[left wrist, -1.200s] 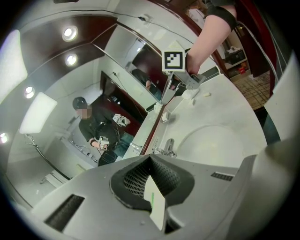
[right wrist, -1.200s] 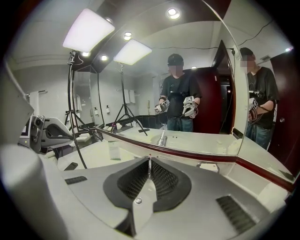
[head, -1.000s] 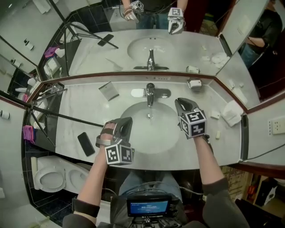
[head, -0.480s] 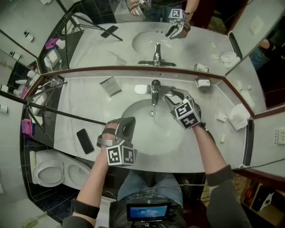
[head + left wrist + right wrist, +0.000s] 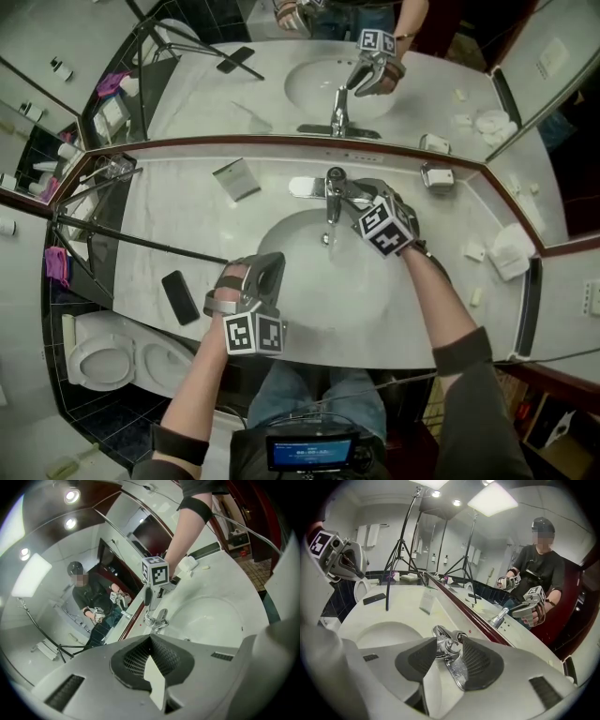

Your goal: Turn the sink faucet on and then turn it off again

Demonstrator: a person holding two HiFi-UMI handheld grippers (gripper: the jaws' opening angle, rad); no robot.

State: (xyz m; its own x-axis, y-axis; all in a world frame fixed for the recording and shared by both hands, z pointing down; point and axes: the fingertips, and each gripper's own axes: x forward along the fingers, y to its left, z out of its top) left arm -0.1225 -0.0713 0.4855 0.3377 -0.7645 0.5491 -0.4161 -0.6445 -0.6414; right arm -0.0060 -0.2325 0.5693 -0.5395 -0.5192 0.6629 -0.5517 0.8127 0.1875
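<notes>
The faucet (image 5: 330,190) stands at the middle of the counter's (image 5: 178,225) back edge. It is right by the mirror (image 5: 281,94) and just behind the sink (image 5: 314,295). I see no water coming out of it. So I think it is off, and the first step, turning it on, is only starting.

The right gripper (image 5: 353,197) is at the faucet. Its jaws have just been opening and now stand wide apart. In the right gripper view the shiny handle (image 5: 446,644) sits between the two dark pads (image 5: 480,663). The pads are not squeezing it, so this gripper has hold of nothing yet.

The left gripper (image 5: 265,267) hangs over the front left edge of the sink, well apart from the faucet. Its jaws are pressed together with nothing in them. It looks like it is just waiting.

Next, I think the right gripper needs to close on the handle, or push on it, and move it until water runs. The handle is smooth metal, so the pads could slip off if the hold is loose. The move should be slow and small, so water does not splash out. After that, the handle has to go back the same way to stop the water.
</notes>
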